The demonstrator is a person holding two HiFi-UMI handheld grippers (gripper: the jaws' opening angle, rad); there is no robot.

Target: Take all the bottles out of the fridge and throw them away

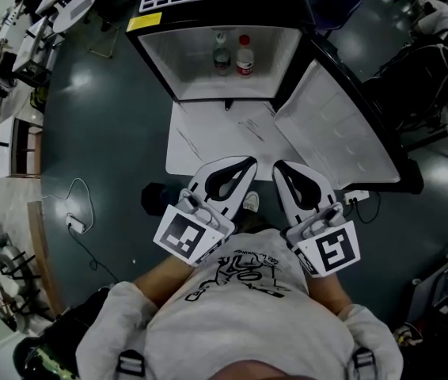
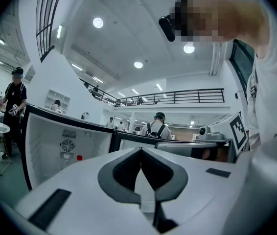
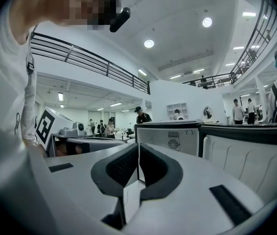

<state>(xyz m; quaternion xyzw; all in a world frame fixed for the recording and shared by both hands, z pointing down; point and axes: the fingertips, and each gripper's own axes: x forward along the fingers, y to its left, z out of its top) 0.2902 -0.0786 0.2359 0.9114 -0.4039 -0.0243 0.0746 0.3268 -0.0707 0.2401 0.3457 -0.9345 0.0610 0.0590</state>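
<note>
A small black fridge (image 1: 216,22) stands open on the floor ahead, its door (image 1: 343,125) swung out to the right. Inside stand two bottles: a green-labelled one (image 1: 221,54) and a red-capped one (image 1: 244,56). My left gripper (image 1: 249,162) and right gripper (image 1: 279,165) are held side by side near my chest, well short of the fridge, and both are shut on nothing. In the left gripper view the jaws (image 2: 141,152) meet, with the fridge (image 2: 55,141) and a red cap (image 2: 79,157) beyond. In the right gripper view the jaws (image 3: 138,147) also touch, facing the fridge (image 3: 173,138).
A white sheet (image 1: 208,137) lies on the floor before the fridge. A cable and plug (image 1: 77,212) lie at the left. Chairs and bags (image 1: 422,77) crowd the right, and tables (image 1: 50,22) the far left. People (image 2: 16,106) stand around the room.
</note>
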